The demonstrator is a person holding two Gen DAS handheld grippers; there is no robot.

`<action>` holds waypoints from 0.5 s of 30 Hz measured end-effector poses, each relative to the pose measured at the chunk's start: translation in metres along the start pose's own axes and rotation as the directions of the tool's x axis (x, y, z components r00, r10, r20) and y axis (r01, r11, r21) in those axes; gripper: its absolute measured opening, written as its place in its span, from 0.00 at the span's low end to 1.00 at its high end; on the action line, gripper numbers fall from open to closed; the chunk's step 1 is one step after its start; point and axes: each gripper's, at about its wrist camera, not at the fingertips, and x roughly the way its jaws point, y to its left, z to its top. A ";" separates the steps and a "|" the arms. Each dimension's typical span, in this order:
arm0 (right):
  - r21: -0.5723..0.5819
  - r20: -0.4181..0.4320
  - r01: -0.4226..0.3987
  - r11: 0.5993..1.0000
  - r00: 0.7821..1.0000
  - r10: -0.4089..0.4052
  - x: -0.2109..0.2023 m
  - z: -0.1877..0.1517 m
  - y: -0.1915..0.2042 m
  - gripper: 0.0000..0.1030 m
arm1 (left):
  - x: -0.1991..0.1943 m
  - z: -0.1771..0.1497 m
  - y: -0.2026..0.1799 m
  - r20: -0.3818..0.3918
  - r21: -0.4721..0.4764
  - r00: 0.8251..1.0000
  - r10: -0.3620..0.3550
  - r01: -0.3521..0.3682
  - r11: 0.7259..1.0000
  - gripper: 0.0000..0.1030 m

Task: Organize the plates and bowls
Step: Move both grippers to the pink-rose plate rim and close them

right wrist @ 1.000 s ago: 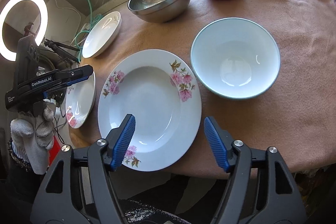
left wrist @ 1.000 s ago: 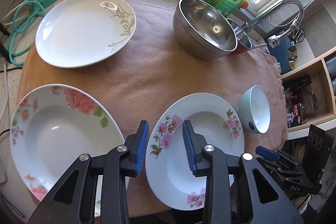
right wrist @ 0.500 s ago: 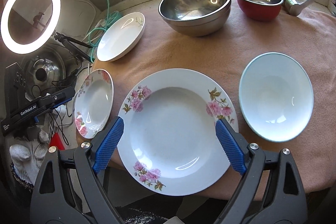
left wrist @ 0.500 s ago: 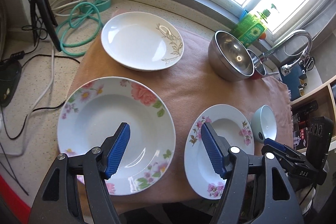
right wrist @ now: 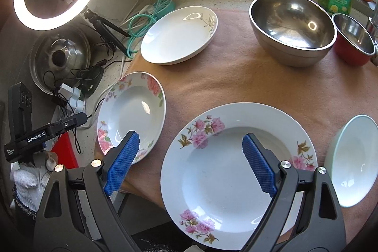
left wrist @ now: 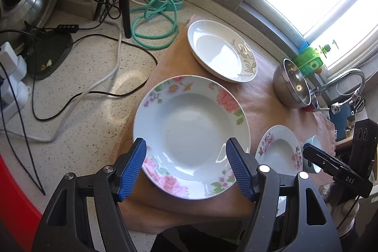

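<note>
Nothing is stacked yet: three plates and three bowls lie apart on the pink cloth point(right wrist: 236, 77). Left gripper point(left wrist: 186, 169) hangs spread wide, empty, above the rose plate point(left wrist: 191, 131) at the left; right gripper point(right wrist: 189, 162) is also wide apart beside the pink-flower plate point(right wrist: 236, 171), near.

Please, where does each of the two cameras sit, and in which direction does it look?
Left wrist: on the left gripper, open, looking down at the big rose-rimmed deep plate; the right gripper shows at the right edge.
Right wrist: on the right gripper, open, above the pink-blossom deep plate; the left gripper shows at left.
Shared: both plates, the gold-leaf white plate, the large steel bowl.
</note>
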 end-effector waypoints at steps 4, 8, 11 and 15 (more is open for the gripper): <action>-0.033 -0.021 -0.016 0.999 1.000 0.015 0.014 0.008 0.011 0.88 | 0.000 -0.004 0.016 0.003 -0.037 1.000 0.013 -0.013 0.999 0.67; -0.058 -0.050 -0.021 0.998 0.999 0.018 0.029 0.016 0.021 0.77 | 0.004 -0.007 0.028 0.002 -0.073 1.000 0.013 -0.013 0.997 0.65; -0.066 -0.073 -0.031 0.997 0.997 0.026 0.042 0.021 0.026 0.68 | 0.007 -0.010 0.036 -0.007 -0.089 1.000 0.008 -0.009 0.996 0.54; -0.058 -0.115 -0.035 0.998 0.993 0.028 0.059 0.025 0.027 0.54 | 0.013 -0.011 0.046 -0.022 -0.120 1.000 -0.011 0.008 0.993 0.41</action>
